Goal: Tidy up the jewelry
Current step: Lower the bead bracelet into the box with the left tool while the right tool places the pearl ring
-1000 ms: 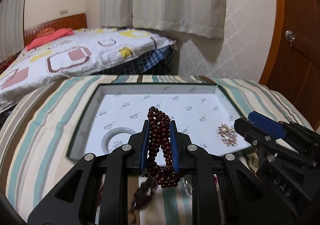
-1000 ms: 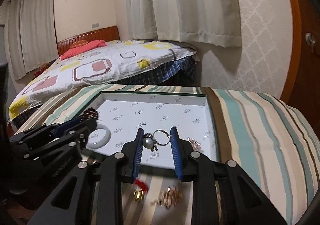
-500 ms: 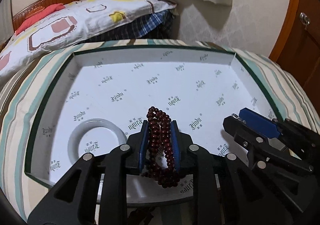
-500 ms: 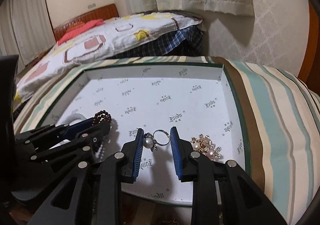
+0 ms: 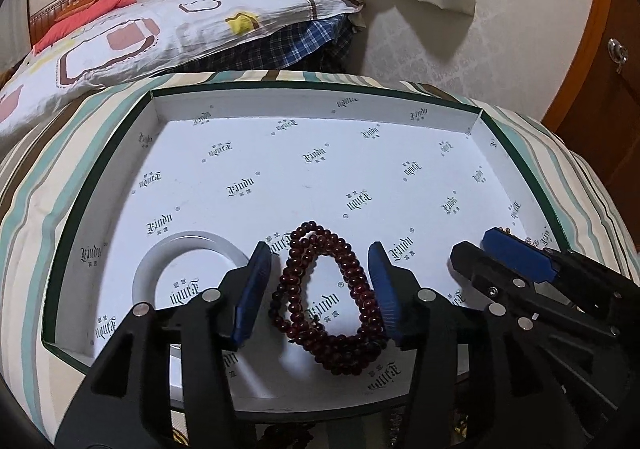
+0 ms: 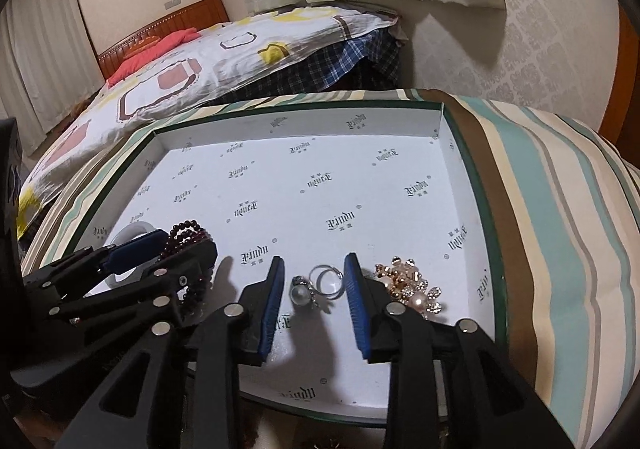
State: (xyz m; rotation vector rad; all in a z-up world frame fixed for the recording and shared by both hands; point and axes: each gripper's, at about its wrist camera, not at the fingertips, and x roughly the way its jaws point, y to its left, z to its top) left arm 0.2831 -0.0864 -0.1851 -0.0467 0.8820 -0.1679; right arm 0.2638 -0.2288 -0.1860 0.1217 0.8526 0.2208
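my left claw [image 5: 320, 281] hangs over the near edge of the white-lined box [image 5: 312, 105], its jaws opening, and the dark red bead bracelet [image 5: 328, 301] lies looped on the box floor between the blue pads, which stand clear of it on both sides, so i have hold of nothing there. just to the left of that claw, toward the box's near left corner, a pale bangle [image 5: 192, 273] lies flat on the printed lining. my right claw [image 6: 314, 285] sits over the near edge too, further toward the right side of the box, its jaws also opening. between its pads rests a pearl ring [image 6: 316, 287], the pearl toward the left pad and the thin silver band toward the right one; neither pad seems to press on it, though the band lies very close to the right pad. just outside that right pad, near the box's right wall, a cluster of gold and pearl pieces [image 6: 408, 285] lies in a heap. the box itself sits on a striped cloth [image 6: 560, 209] of teal, cream and brown.
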